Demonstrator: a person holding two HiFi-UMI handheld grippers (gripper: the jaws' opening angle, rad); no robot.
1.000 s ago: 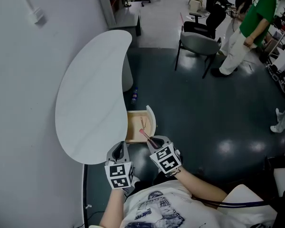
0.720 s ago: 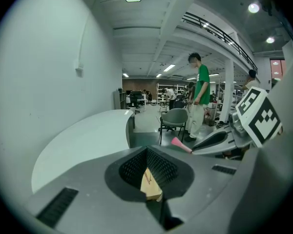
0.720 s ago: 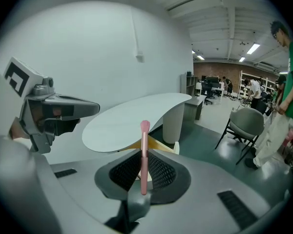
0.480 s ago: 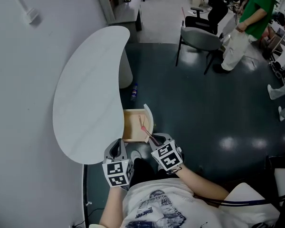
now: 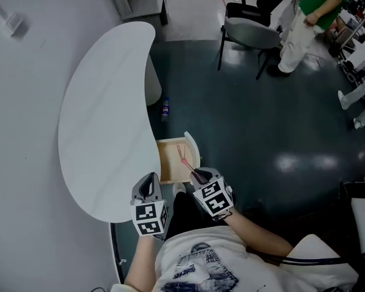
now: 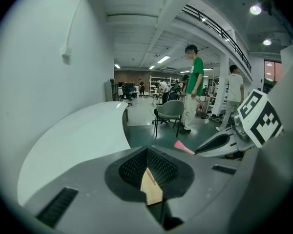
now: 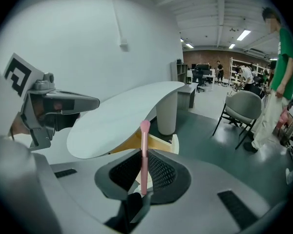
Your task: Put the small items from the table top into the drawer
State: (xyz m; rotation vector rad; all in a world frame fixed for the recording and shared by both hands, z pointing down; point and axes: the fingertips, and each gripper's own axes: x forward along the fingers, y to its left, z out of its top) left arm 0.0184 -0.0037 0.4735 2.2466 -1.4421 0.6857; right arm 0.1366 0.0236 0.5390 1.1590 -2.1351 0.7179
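Observation:
The white curved table top (image 5: 103, 120) lies bare at the left. Under its near edge a wooden drawer (image 5: 166, 166) stands pulled out, with a thin red stick (image 5: 180, 152) inside. My right gripper (image 5: 198, 176) hovers at the drawer's near right corner, shut on a pink brush (image 5: 186, 163) that points over the drawer. In the right gripper view the brush (image 7: 145, 130) stands upright between the jaws of the right gripper (image 7: 145, 155). My left gripper (image 5: 149, 186) hangs beside the table's near edge, jaws together and holding nothing. The left gripper view shows the left gripper (image 6: 147, 152) and the brush tip (image 6: 182, 146).
A grey chair (image 5: 252, 35) and a person in a green top (image 5: 307, 14) are across the dark floor. A bottle (image 5: 165, 108) lies on the floor by the table's pedestal (image 5: 152, 81). A white wall runs along the left.
The whole view has slid, so table and drawer sit lower and further left. Both grippers keep their places by the drawer's near end, and the brush stays held.

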